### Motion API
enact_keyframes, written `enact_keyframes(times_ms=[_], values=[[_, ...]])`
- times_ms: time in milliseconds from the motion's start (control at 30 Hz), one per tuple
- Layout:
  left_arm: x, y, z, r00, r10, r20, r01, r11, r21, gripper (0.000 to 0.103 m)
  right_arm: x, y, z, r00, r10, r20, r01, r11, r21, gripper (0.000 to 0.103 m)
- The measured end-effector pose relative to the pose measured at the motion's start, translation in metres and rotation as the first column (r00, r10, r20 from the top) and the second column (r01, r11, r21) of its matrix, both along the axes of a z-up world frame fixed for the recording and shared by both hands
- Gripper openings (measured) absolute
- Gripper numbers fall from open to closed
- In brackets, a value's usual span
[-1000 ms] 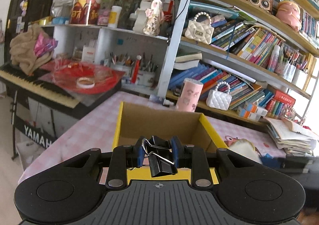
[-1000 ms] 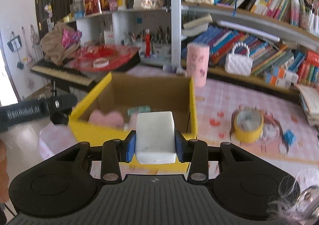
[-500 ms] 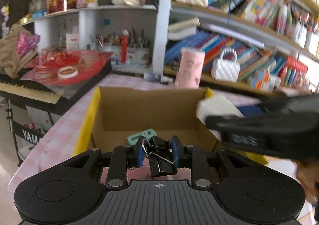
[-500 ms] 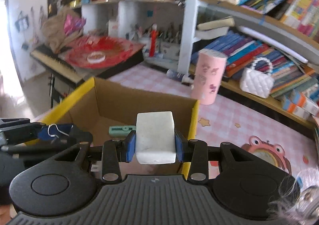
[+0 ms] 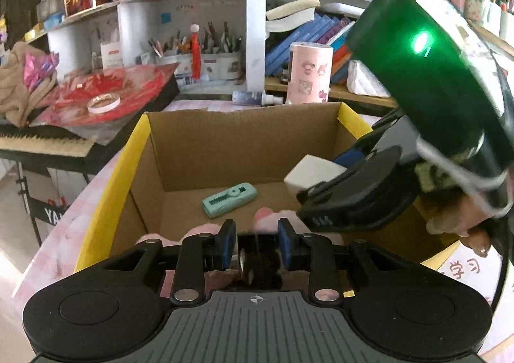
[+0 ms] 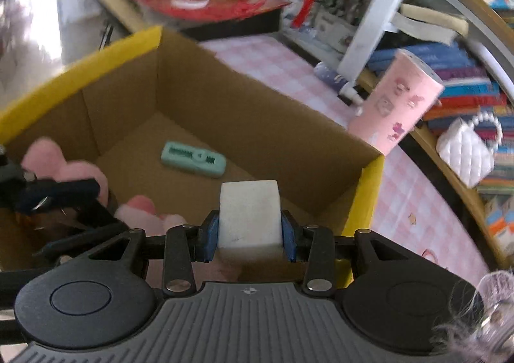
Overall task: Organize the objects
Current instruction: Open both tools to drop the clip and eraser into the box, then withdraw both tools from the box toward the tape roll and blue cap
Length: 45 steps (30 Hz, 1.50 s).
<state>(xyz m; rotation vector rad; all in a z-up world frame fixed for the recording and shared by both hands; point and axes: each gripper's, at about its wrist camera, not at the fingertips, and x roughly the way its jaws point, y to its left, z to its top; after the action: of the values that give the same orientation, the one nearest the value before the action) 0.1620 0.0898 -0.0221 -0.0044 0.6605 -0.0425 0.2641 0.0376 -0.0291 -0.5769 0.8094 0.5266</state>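
We are clamping a plain white block [image 6: 249, 215] in the right hand-held gripper [image 6: 249, 245] at six o'clock. The left hand-held gripper [image 5: 256, 244] is just opening around a blurred black clip [image 5: 260, 263].

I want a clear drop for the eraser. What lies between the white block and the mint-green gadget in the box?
Bare cardboard box floor separates the white block from the mint-green gadget, per the right wrist view.

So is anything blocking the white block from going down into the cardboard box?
Nothing visible blocks it. The right gripper holds the white block over the open cardboard box, with bare floor below; the teal item and pink plush lie off to its left.
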Motion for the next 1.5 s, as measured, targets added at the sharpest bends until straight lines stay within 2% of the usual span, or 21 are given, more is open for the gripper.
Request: enact_keyframes(times_ms=[67, 200, 333, 367, 433, 467, 500, 700, 833, 1033, 1267, 1500], values=[[-0.002, 0.001, 0.0, 1.0, 0.004, -0.001, -0.004, 1.0, -0.014, 0.03, -0.001, 0.005, -0.004, 1.0, 0.021, 0.004, -0.02, 0.998, -0.055, 0.037], [-0.008, 0.005, 0.0, 1.0, 0.019, 0.007, -0.018, 0.997, -0.069, 0.038, 0.002, 0.007, -0.007, 0.999, 0.035, -0.009, -0.035, 0.996, -0.077, 0.036], [-0.014, 0.004, 0.003, 0.999, 0.026, 0.024, -0.024, 0.998, -0.054, 0.05, 0.002, 0.006, -0.006, 0.999, 0.033, 0.0, -0.033, 0.997, -0.068, 0.037], [-0.016, 0.004, 0.004, 0.999, 0.026, 0.03, -0.025, 0.998, -0.051, 0.055, 0.002, 0.004, -0.005, 1.0, 0.027, 0.009, -0.027, 0.998, -0.056, 0.04], [-0.021, 0.006, 0.007, 0.998, 0.041, 0.053, -0.039, 0.998, -0.045, 0.061, 0.001, -0.001, 0.0, 1.0, -0.006, 0.026, 0.006, 1.0, -0.011, 0.054], [-0.024, 0.007, 0.009, 0.997, 0.045, 0.068, -0.042, 0.998, -0.05, 0.068, 0.001, -0.005, 0.004, 0.999, -0.018, 0.033, 0.017, 0.999, 0.028, 0.056], [-0.026, 0.009, 0.011, 0.996, 0.046, 0.08, -0.042, 0.998, -0.056, 0.072, 0.0, -0.008, 0.007, 0.999, -0.031, 0.036, 0.029, 0.998, 0.054, 0.057], [-0.044, 0.019, 0.027, 0.985, 0.072, 0.159, -0.063, 0.996, -0.06, 0.082, -0.021, -0.033, 0.034, 0.989, -0.134, 0.06, 0.118, 0.969, 0.216, 0.059], [-0.056, 0.027, 0.034, 0.978, 0.089, 0.187, -0.08, 0.995, -0.054, 0.083, -0.048, -0.049, 0.055, 0.975, -0.203, 0.085, 0.167, 0.934, 0.317, 0.064], [-0.083, 0.039, 0.039, 0.972, 0.136, 0.194, -0.123, 0.989, -0.079, 0.083, -0.097, -0.064, 0.069, 0.96, -0.248, 0.131, 0.185, 0.91, 0.371, 0.066], [-0.118, 0.043, 0.038, 0.975, 0.151, 0.165, -0.14, 0.987, -0.076, 0.084, -0.151, -0.074, 0.064, 0.945, -0.3, 0.13, 0.23, 0.892, 0.389, 0.068], [-0.15, 0.047, 0.032, 0.978, 0.165, 0.13, -0.156, 0.985, -0.072, 0.089, -0.197, -0.073, 0.043, 0.936, -0.347, 0.056, 0.301, 0.874, 0.382, 0.071]])
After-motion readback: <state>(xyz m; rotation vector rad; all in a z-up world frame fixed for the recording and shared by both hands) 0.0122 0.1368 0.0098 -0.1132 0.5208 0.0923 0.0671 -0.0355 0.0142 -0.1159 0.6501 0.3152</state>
